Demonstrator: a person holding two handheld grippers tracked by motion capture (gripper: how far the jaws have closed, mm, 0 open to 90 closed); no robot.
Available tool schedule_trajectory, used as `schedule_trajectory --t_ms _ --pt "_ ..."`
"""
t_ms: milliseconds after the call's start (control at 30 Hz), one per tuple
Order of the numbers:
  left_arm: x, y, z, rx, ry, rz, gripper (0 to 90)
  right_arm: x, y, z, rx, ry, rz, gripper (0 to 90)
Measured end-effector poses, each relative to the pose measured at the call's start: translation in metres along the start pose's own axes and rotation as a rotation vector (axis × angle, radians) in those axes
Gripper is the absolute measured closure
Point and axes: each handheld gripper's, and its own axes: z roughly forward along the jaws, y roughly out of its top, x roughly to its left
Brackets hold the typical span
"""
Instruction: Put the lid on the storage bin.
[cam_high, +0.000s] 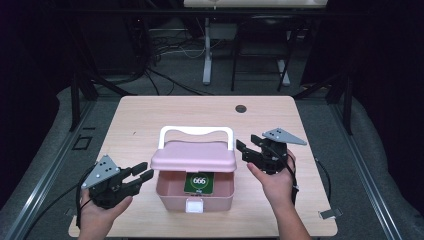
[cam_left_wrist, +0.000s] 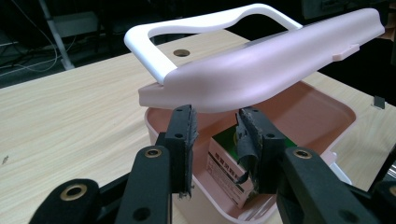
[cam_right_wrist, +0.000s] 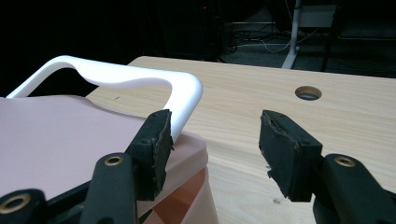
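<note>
Status: pink box (cam_high: 194, 192) is sitting centre-front on table (cam_high: 145, 115), lid (cam_high: 194, 156) part-raised and tilted, front edge lifted clear of box rim, white handle (cam_high: 196, 131) standing up at rear. Green carton (cam_high: 199, 183) is lying inside, visible thru the gap.

L gripper (cam_high: 141, 176) is hovering just beside box's left front corner, jaws spread, gripping nothing; in the left gripper view its jaws are pointing under lid edge at carton (cam_left_wrist: 229, 163).

R gripper (cam_high: 243, 150) is waiting near lid's right end, jaws spread, empty.

Est. progress: carton appears already loaded. Remaining, approx.: lower lid fully, seat front latch (cam_high: 194, 205).
</note>
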Motion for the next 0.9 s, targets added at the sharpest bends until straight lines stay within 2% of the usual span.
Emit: schedule_trajectory --t_ms 900 --pt "-0.005 -0.023 0.002 0.012 -0.012 -0.018 66.7 0.001 -0.001 0.001 0.006 0.001 -0.001 43.8"
